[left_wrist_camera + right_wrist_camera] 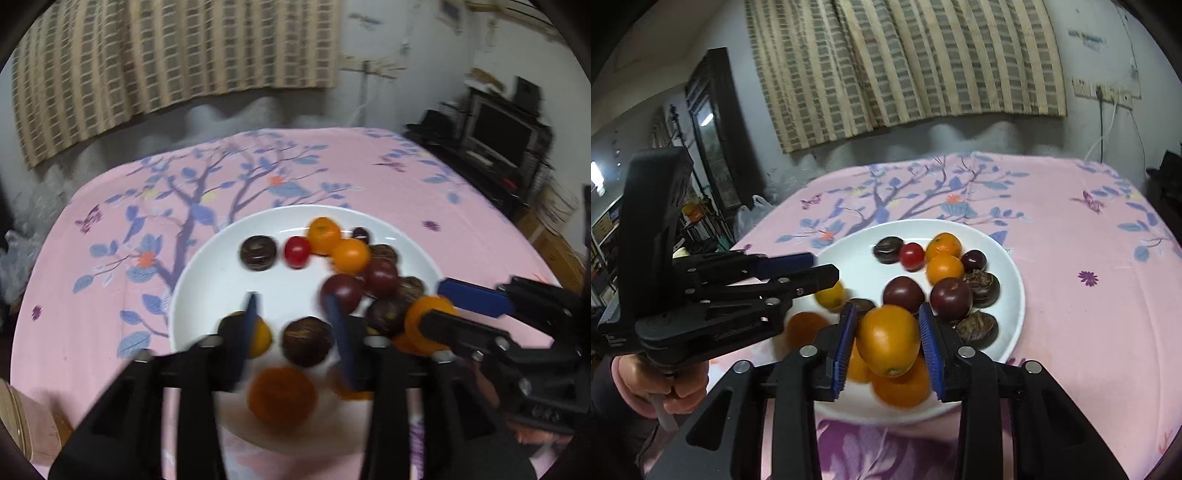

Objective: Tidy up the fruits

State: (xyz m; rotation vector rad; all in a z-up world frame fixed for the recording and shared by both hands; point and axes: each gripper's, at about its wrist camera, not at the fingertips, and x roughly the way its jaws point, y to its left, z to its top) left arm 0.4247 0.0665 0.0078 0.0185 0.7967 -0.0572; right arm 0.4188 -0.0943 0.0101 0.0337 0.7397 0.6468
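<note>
A white plate [192,280] [1015,295] on the pink cloth holds oranges, dark plums, brown nuts and a red tomato [297,252] [911,256]. My left gripper [295,326] hovers open over the plate's near side. A brown nut [308,341] lies below the gap and a yellow fruit [260,339] sits behind the left finger. From the right wrist, the left gripper [822,271] reaches in from the left, held by a hand [665,387]. My right gripper [888,343] is shut on an orange fruit [888,338] [421,317] just above the plate's near right side.
The pink floral cloth [110,258] [1089,332] covers the table around the plate. A striped curtain hangs behind. A dark TV stand [509,136] stands off the table's right side. A beige object [33,424] lies at the near left corner.
</note>
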